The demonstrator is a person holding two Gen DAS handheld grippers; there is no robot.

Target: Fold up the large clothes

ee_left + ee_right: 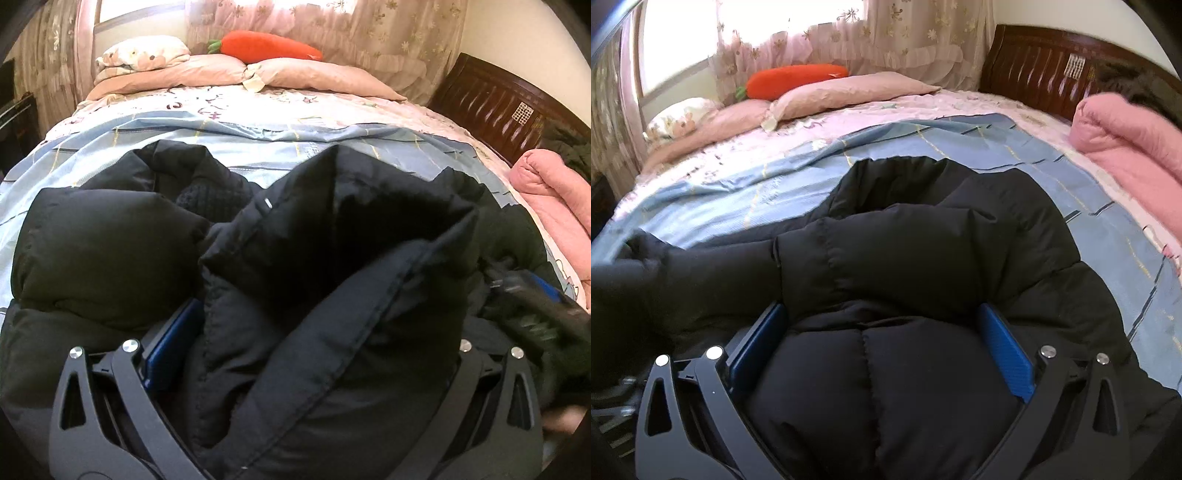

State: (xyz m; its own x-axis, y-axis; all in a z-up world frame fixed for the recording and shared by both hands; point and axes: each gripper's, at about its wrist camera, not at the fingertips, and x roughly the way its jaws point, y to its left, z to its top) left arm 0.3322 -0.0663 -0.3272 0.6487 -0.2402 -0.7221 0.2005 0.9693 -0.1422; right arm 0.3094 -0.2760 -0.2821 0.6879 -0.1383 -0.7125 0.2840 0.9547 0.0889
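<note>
A black puffer jacket (295,240) lies bunched on the bed's blue sheet (258,136); it also fills the right wrist view (923,251). My left gripper (295,332) stands wide open with a thick fold of the jacket between its jaws; only its left blue pad (173,339) shows, the right one is buried in fabric. My right gripper (882,332) is open wide too, its blue pads (1004,350) on either side of a puffy jacket panel. The right gripper shows blurred at the left wrist view's right edge (532,295).
Pink pillows (221,70) and an orange carrot plush (266,46) lie at the far side by the curtained window. A folded pink blanket (1126,136) sits at the right near the dark wooden headboard (1052,62). Dark furniture (14,110) stands at the left.
</note>
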